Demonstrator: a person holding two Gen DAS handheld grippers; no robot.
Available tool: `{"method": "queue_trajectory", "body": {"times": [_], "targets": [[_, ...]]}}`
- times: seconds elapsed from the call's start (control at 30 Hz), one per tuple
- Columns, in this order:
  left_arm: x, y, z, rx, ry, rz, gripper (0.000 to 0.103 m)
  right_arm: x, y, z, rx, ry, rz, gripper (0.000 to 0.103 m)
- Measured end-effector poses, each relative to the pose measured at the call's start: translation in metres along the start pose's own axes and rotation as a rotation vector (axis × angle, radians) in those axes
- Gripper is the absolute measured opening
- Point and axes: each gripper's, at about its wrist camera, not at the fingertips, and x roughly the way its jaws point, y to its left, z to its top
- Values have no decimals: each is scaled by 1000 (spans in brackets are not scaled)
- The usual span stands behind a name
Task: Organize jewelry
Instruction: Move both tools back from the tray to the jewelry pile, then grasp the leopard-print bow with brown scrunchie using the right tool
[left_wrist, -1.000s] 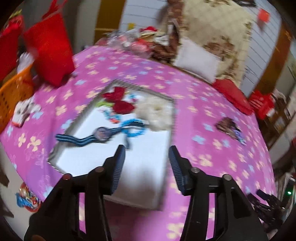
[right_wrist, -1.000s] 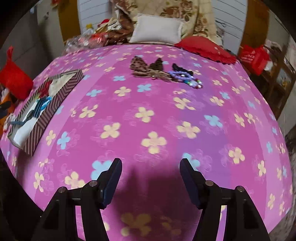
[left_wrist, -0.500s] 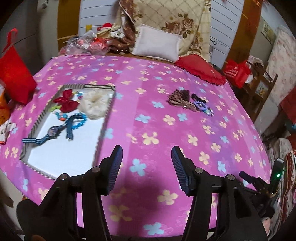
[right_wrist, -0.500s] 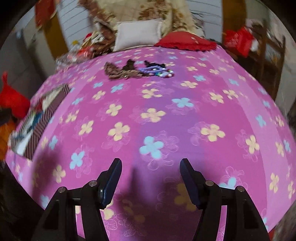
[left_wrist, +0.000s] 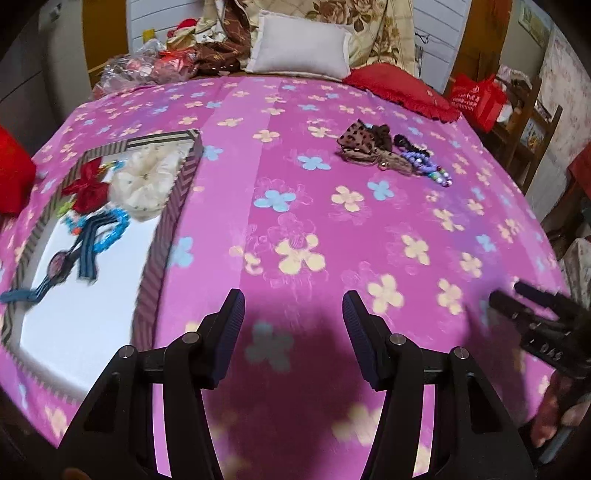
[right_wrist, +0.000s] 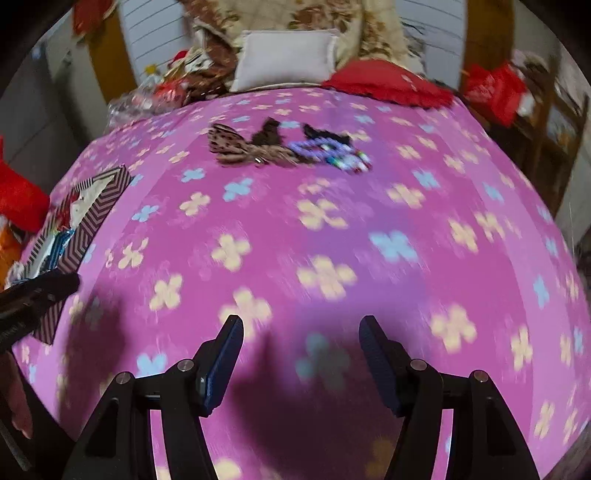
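A shallow box with a zigzag-striped rim (left_wrist: 168, 218) lies at the left on the pink flowered bedcover; it also shows in the right wrist view (right_wrist: 94, 218). Inside are a red bow (left_wrist: 86, 188), a cream scrunchie (left_wrist: 146, 184), a blue bead bracelet (left_wrist: 114, 229) and a blue-strapped watch (left_wrist: 59, 264). A brown spotted bow (left_wrist: 360, 142) and a purple bead bracelet (left_wrist: 424, 164) lie loose at the far right; they also show in the right wrist view, the bow (right_wrist: 236, 146) and the bracelet (right_wrist: 328, 153). My left gripper (left_wrist: 293, 332) and right gripper (right_wrist: 301, 354) are open and empty above the cover.
A white pillow (left_wrist: 299, 48), a red cushion (left_wrist: 399, 88) and piled cloth and bags (left_wrist: 166, 62) line the far edge. A red bag (left_wrist: 13, 177) sits left of the box. Wooden furniture (left_wrist: 524, 122) stands to the right. My right gripper also shows in the left wrist view (left_wrist: 532, 325).
My left gripper has swung right from above the box to over the open cover. The right gripper moved forward; the loose bow and bracelet look closer. Both stay open.
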Motion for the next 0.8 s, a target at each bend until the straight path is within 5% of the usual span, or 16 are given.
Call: {"method": "queue_trajectory", "body": {"times": [0.23, 0.53, 0.8], "targets": [[49, 9, 12, 81, 55, -4, 55, 31, 40, 79, -68, -31, -50, 63], [57, 36, 11, 23, 61, -52, 58, 107, 63, 188, -40, 13, -127, 63], [55, 40, 11, 18, 61, -64, 59, 178, 81, 215, -70, 132, -209, 62]]}}
